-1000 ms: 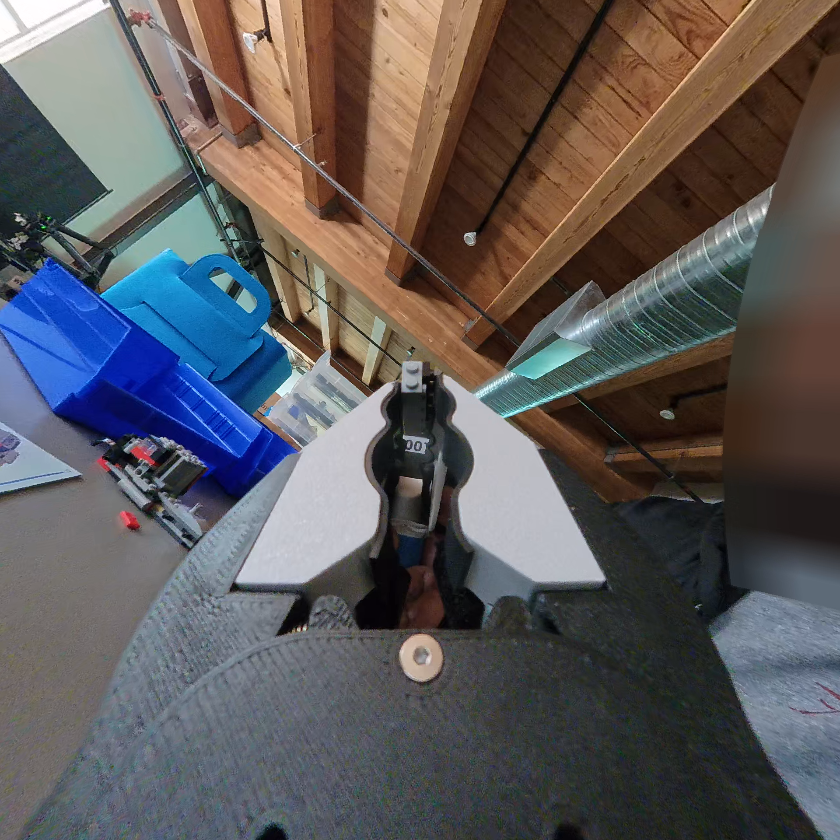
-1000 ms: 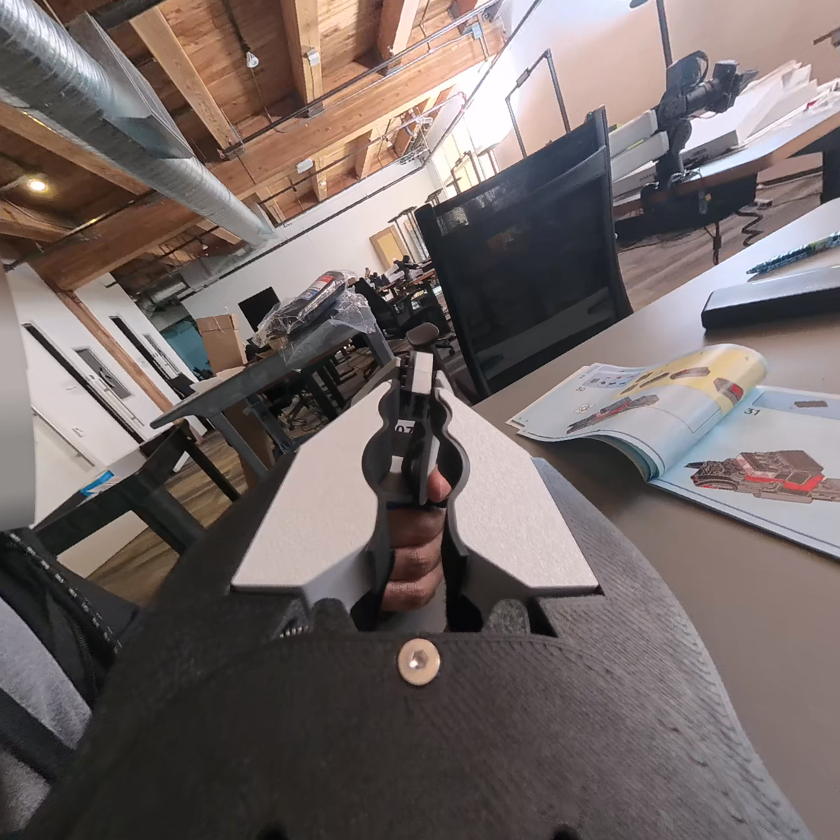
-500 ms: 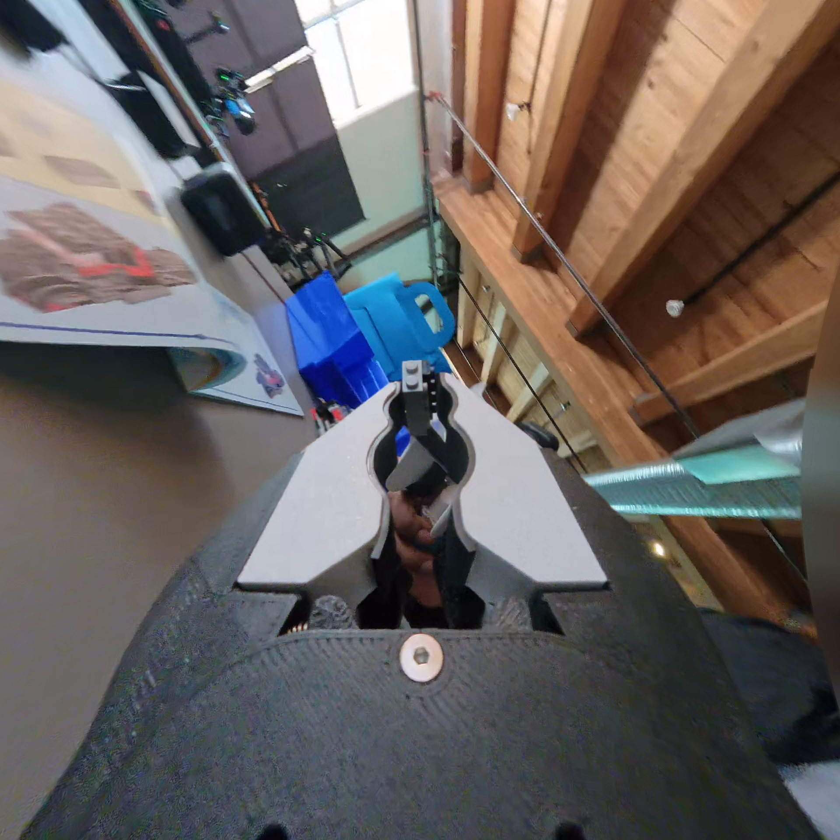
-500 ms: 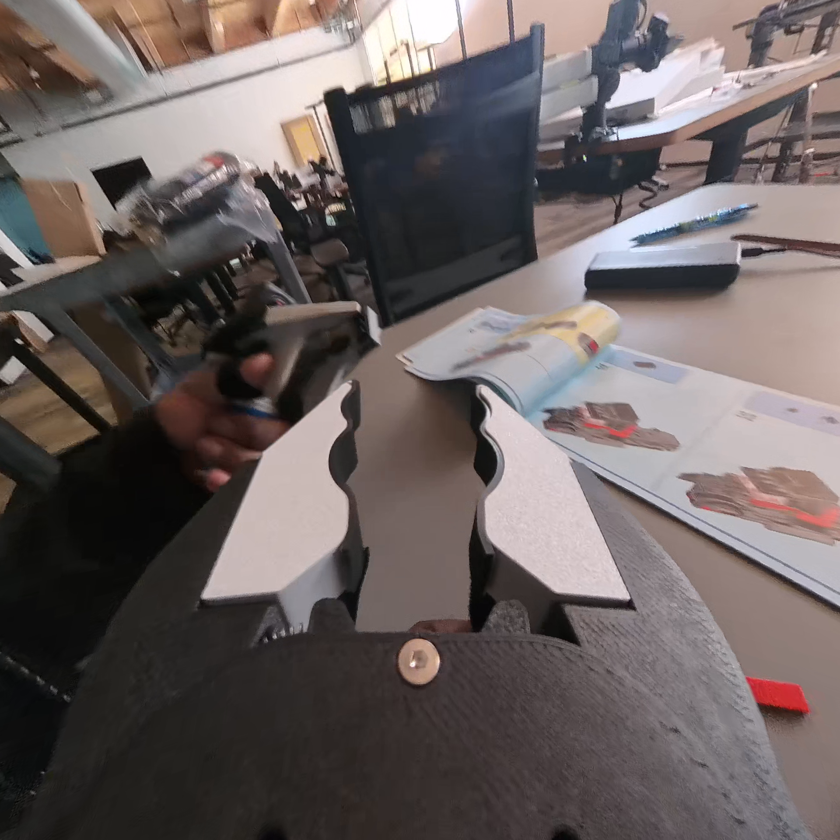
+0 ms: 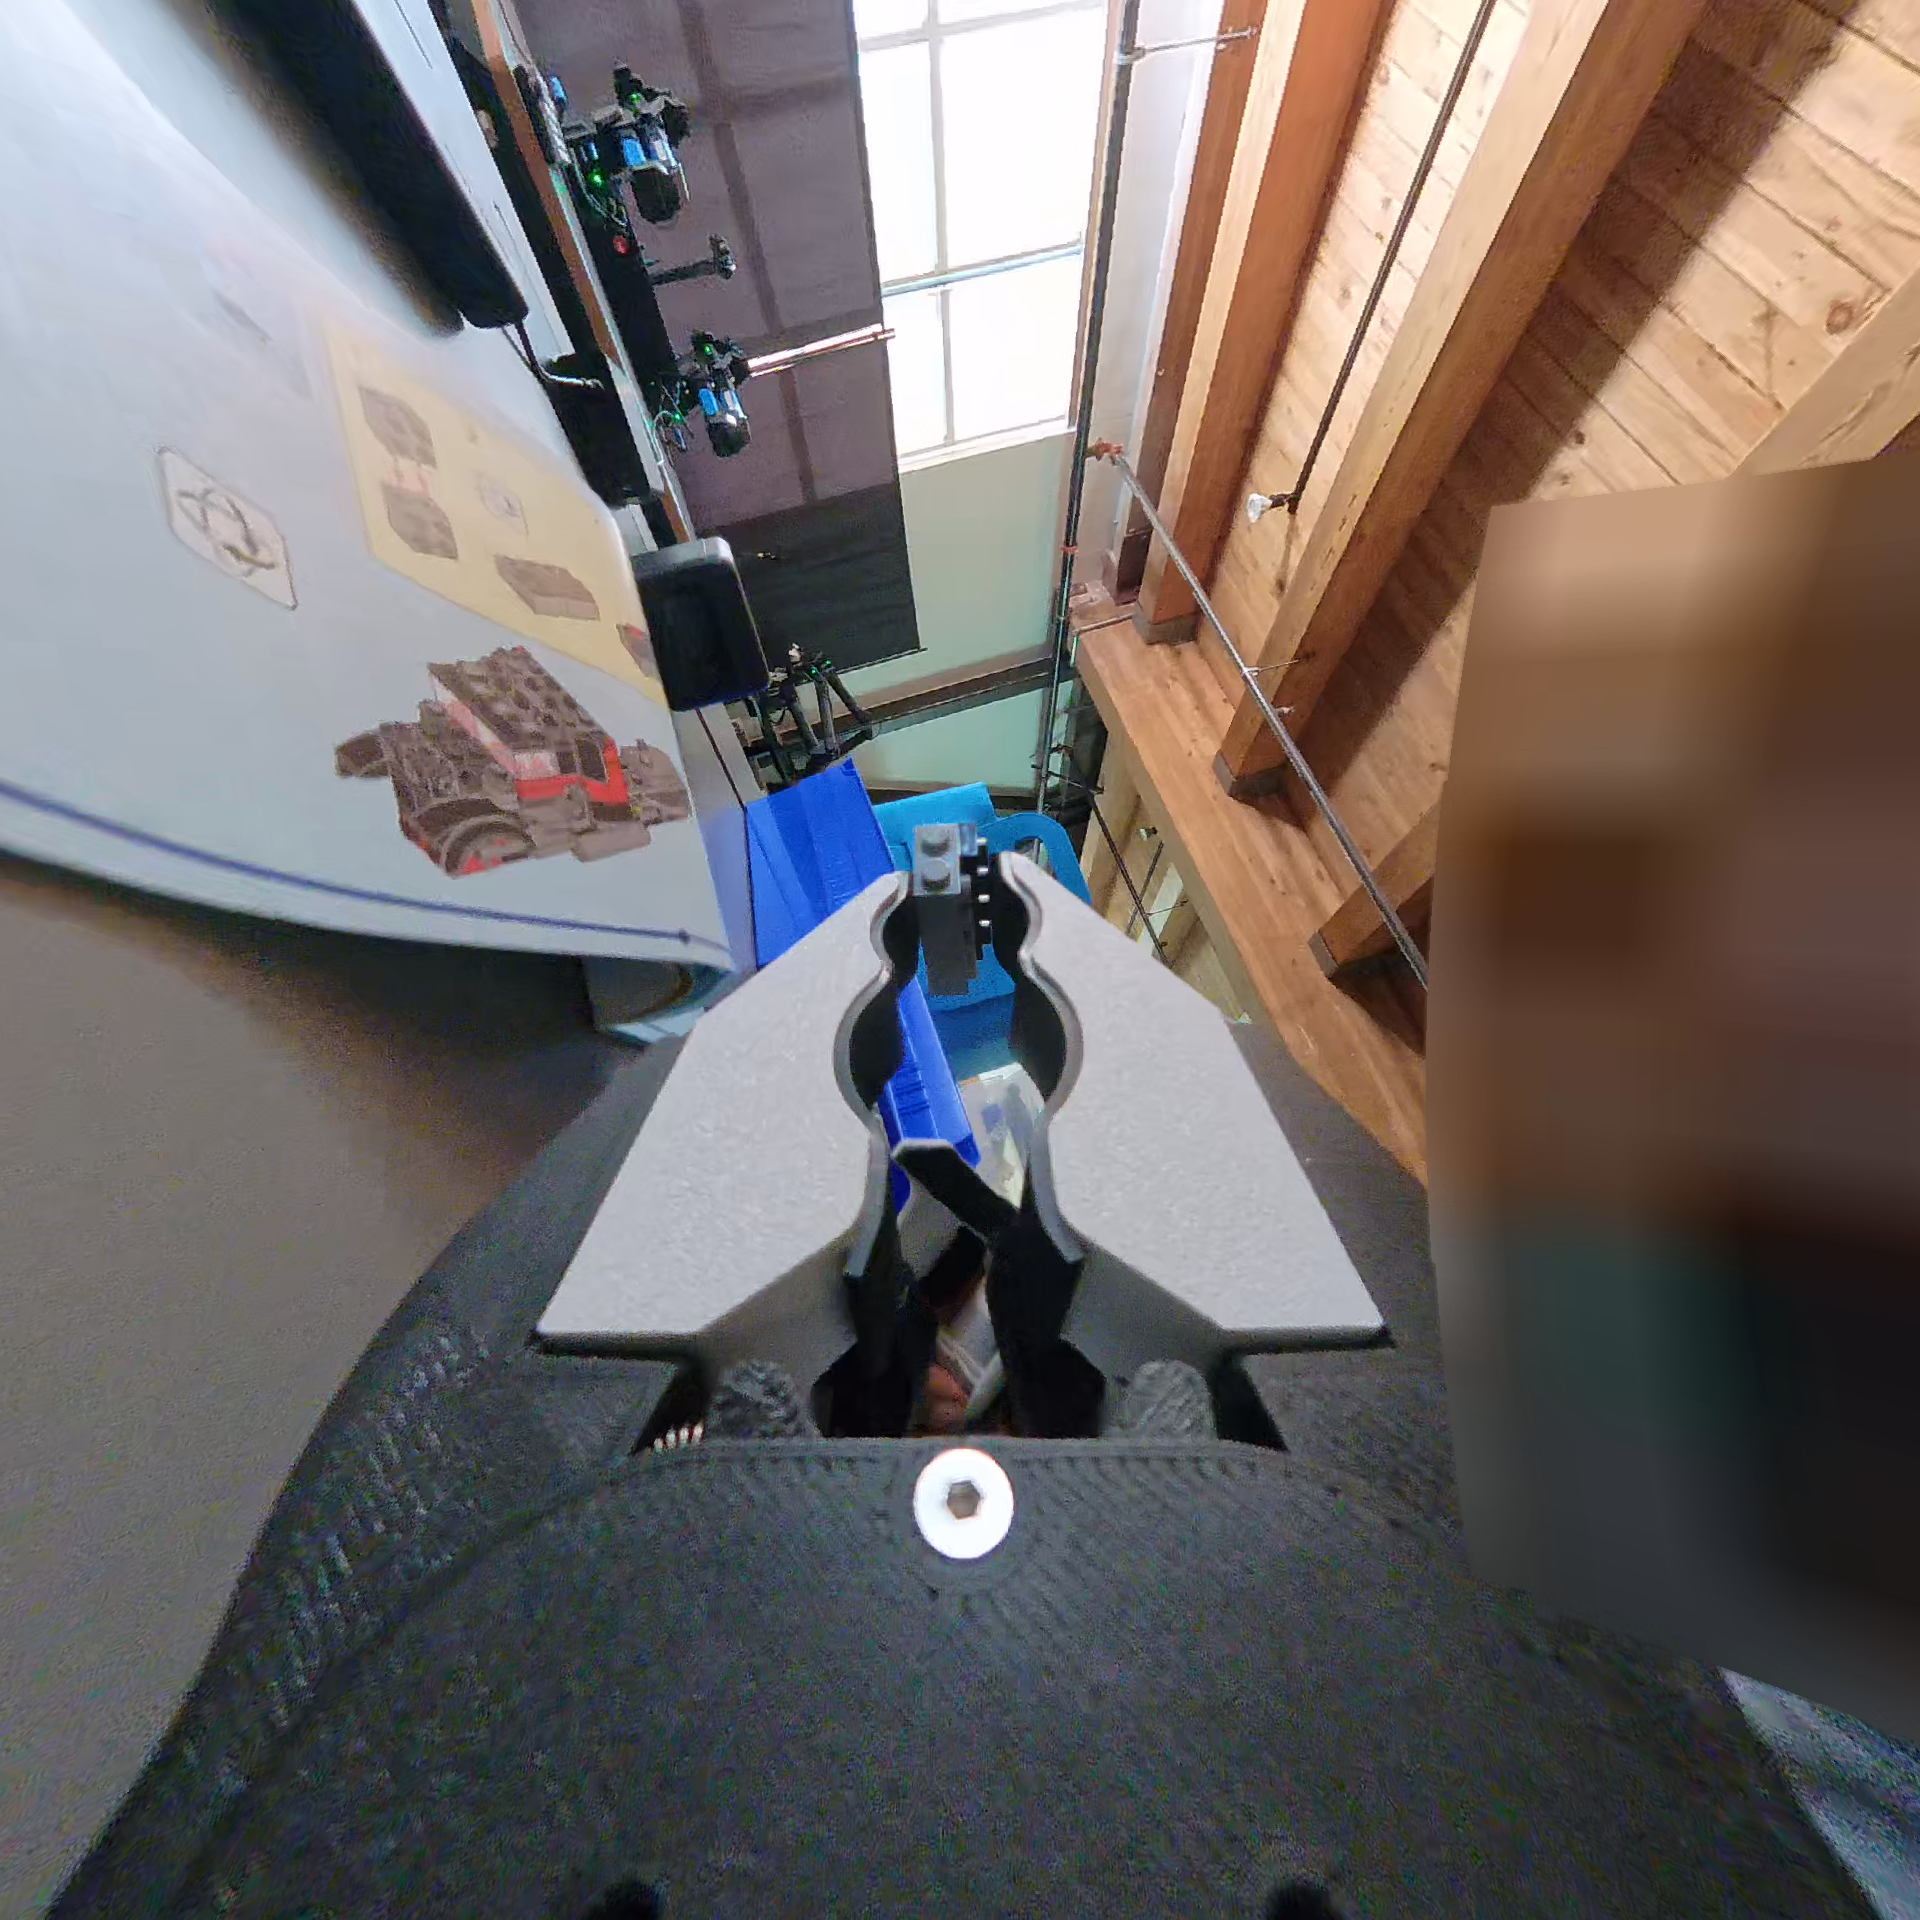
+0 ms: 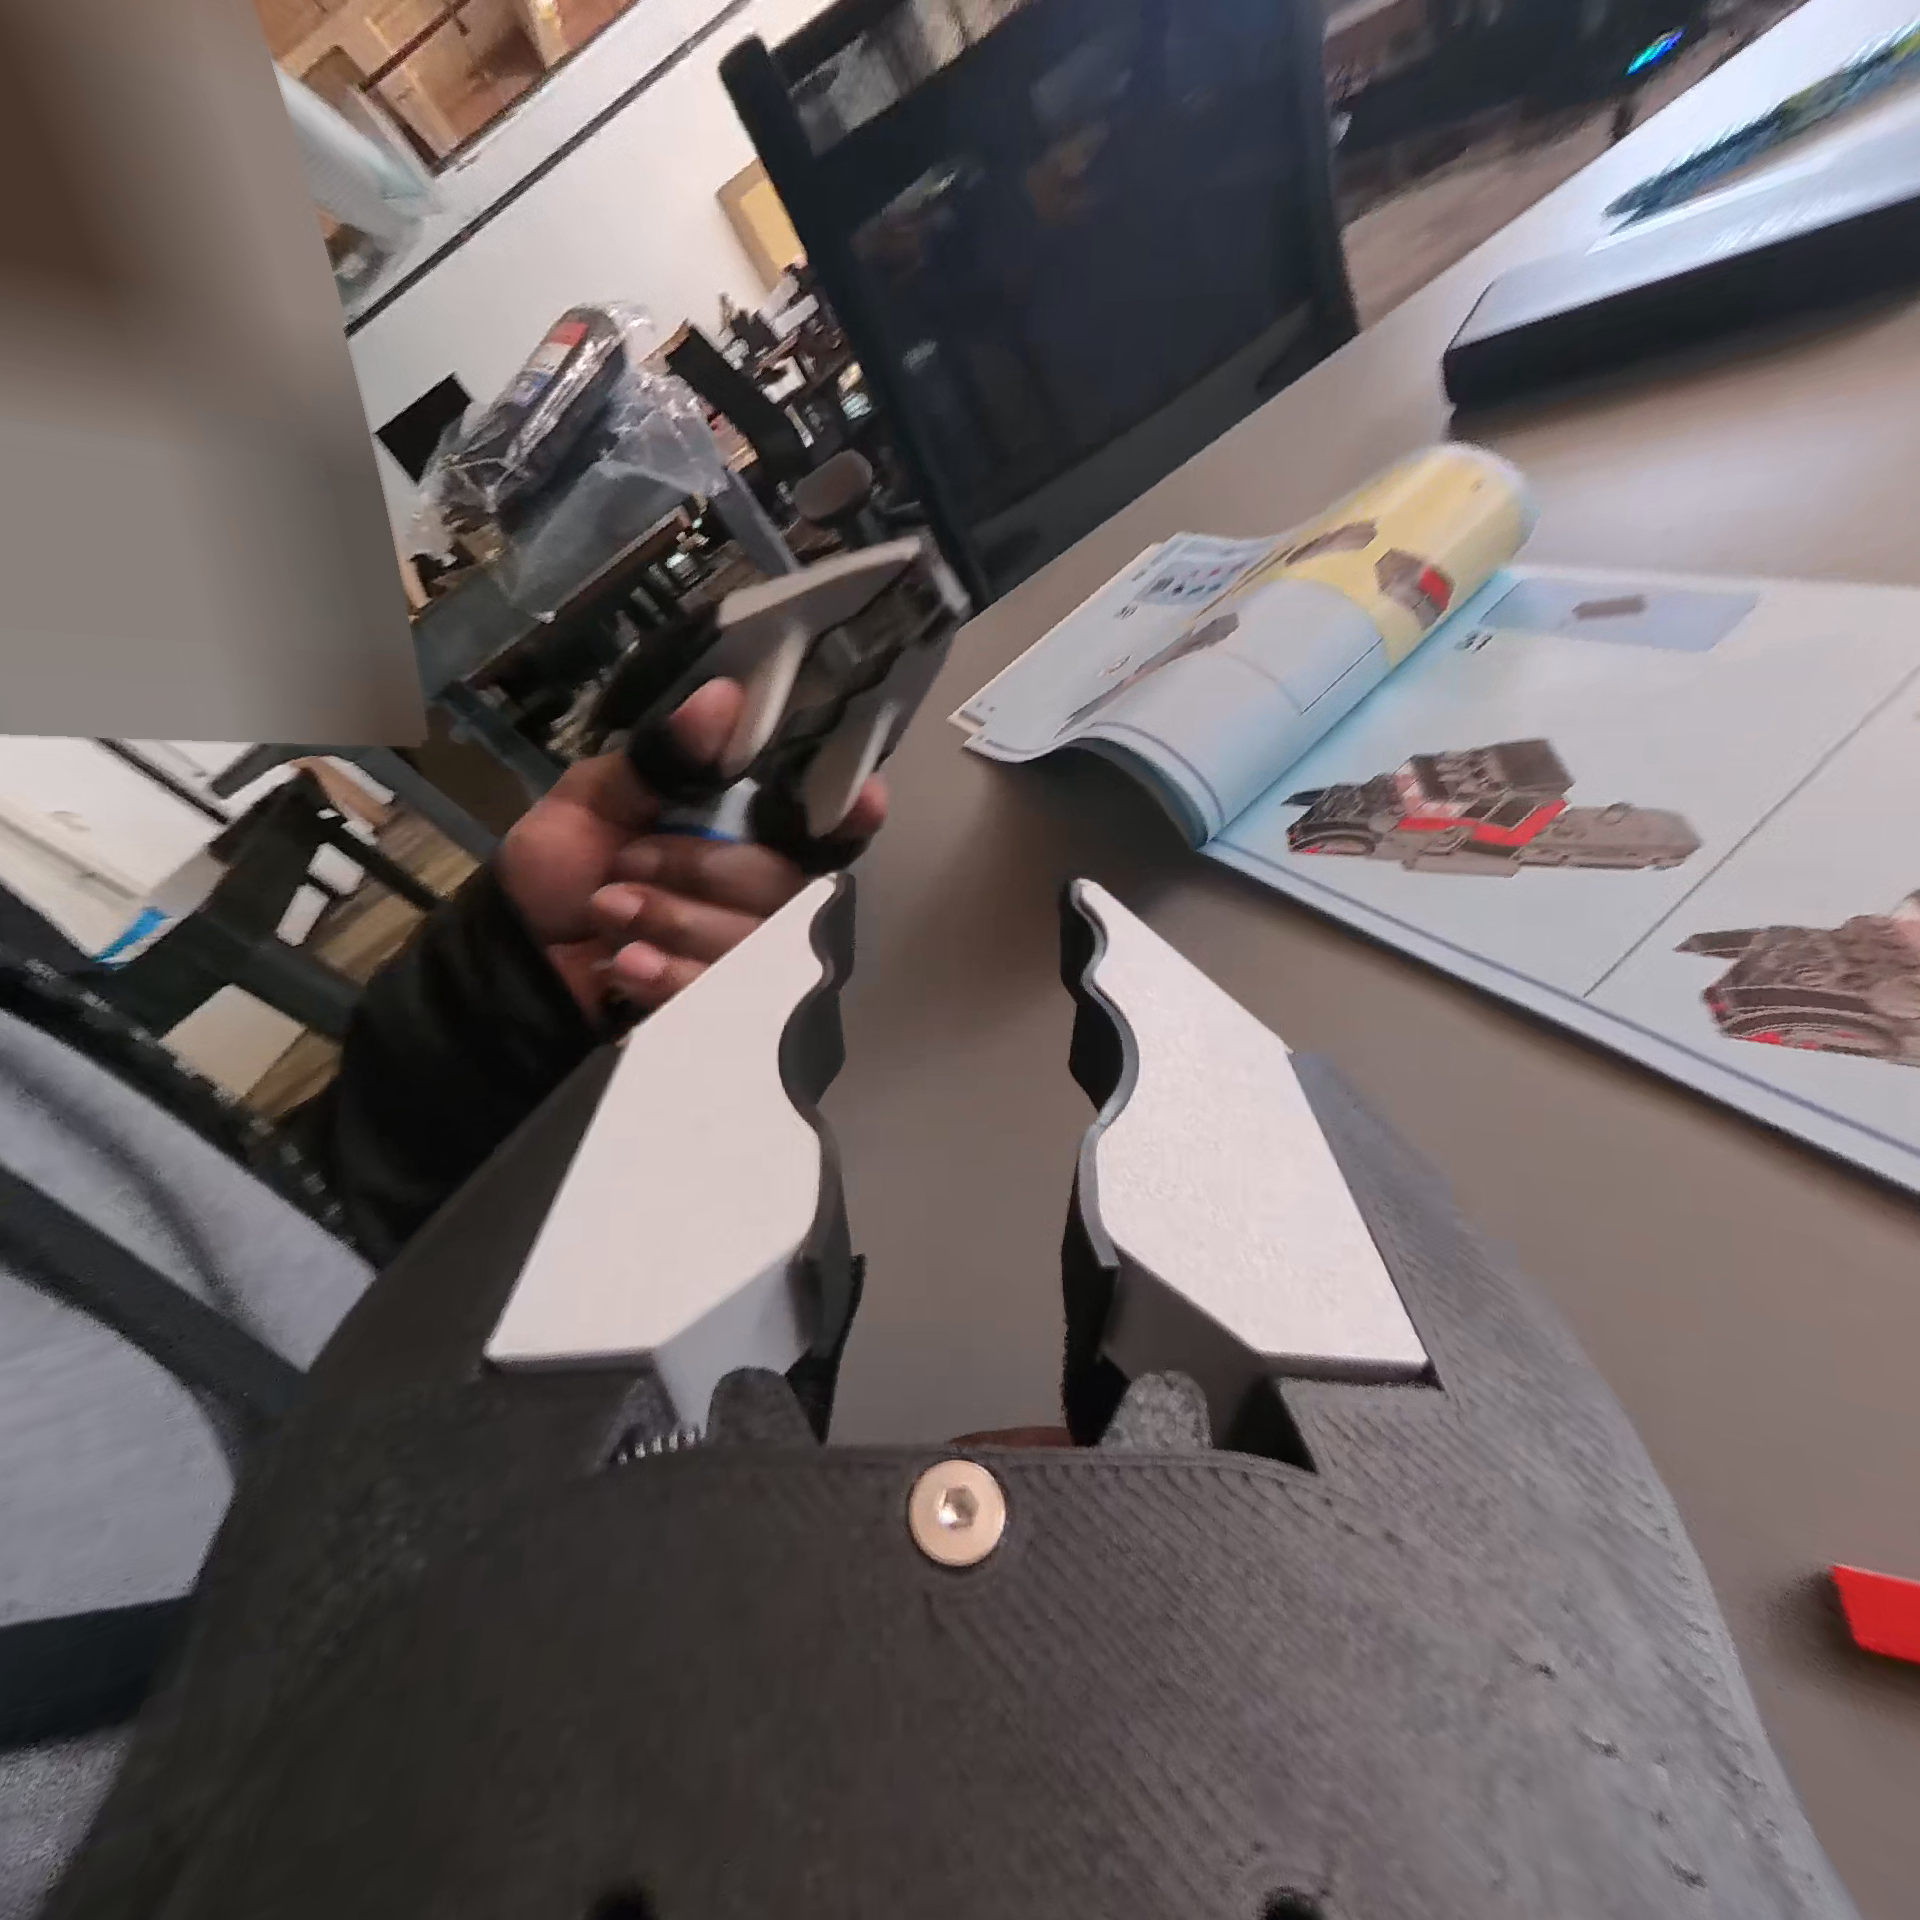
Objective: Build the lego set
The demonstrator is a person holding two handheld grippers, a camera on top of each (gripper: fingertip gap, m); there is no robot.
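My left gripper (image 5: 951,883) is shut on a small grey and black lego piece (image 5: 943,904) held at its fingertips, raised off the table and rolled sideways. It also shows in the right wrist view (image 6: 821,665), held in a person's hand at the table's near-left edge. My right gripper (image 6: 956,904) is open and empty above the brown table (image 6: 1351,1299). The open instruction booklet (image 6: 1558,748) lies to its right and shows in the left wrist view (image 5: 312,623). A red lego piece (image 6: 1881,1636) lies at the right edge.
A blue bin (image 5: 821,883) stands behind the left fingertips. A black flat device (image 6: 1683,301) lies beyond the booklet. A black mesh chair (image 6: 1039,260) stands at the table's far side. Other tables and gear fill the room behind. The gap from one gripper's tips to the other's is roughly 11 cm.
My right gripper opened and let go of the piece, then drew back from the left gripper. My left gripper kept the piece and rolled toward the booklet.
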